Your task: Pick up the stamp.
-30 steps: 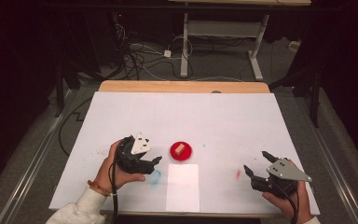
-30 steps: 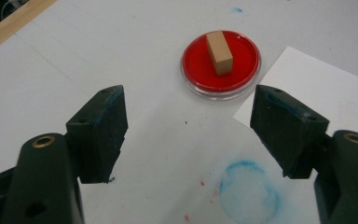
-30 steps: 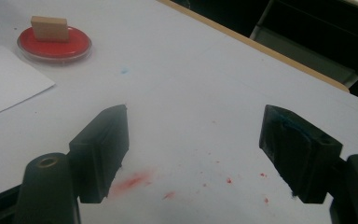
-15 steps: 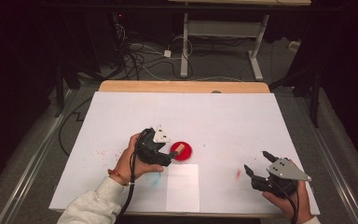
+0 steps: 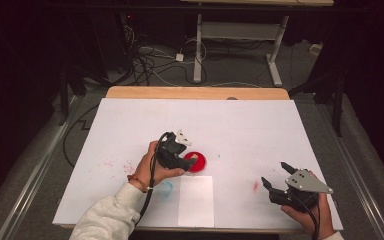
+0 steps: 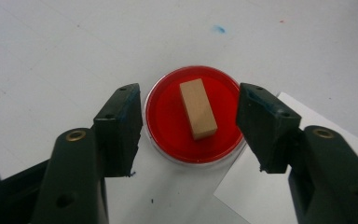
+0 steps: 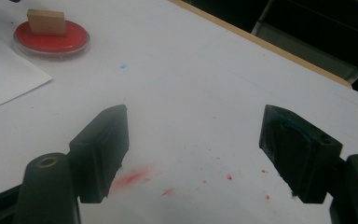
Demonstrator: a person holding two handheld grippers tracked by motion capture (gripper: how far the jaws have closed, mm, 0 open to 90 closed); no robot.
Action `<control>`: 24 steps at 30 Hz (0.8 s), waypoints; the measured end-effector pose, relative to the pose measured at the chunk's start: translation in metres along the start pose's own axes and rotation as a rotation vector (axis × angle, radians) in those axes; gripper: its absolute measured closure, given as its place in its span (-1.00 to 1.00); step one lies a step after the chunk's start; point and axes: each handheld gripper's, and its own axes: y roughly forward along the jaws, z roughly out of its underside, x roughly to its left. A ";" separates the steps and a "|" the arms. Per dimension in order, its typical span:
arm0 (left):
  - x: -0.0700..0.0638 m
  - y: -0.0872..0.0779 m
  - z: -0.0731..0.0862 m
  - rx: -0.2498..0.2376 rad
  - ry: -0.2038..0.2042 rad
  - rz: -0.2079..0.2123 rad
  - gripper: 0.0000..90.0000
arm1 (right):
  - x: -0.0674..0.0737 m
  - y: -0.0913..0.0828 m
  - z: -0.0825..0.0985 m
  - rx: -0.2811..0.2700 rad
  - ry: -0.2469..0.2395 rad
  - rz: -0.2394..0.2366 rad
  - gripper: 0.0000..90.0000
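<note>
Left gripper is hanging right over the round red ink pad in its clear dish, jaws roughly half open and just been closing in, one either side of the dish, not gripping yet. Small tan wooden block sits on the pad, next to a white paper sheet. Right gripper hovers wide open, holding nothing, over red smudges.

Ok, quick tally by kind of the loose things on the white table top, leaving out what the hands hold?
Red round dish: 1
Wooden block, lying in the dish: 1
White paper sheet: 1
Total: 3
</note>
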 end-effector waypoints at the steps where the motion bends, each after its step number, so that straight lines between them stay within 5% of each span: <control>1: -0.001 0.002 -0.001 0.012 0.003 0.001 -0.03 | 0.000 0.000 0.000 0.003 0.003 -0.005 -0.46; 12: -0.004 0.018 -0.011 0.075 -0.011 -0.037 0.13 | 0.001 0.001 0.001 0.010 -0.005 -0.009 -0.46; 24: 0.000 0.028 -0.011 0.094 -0.016 -0.016 0.45 | 0.001 0.002 0.002 0.013 -0.001 -0.012 -0.46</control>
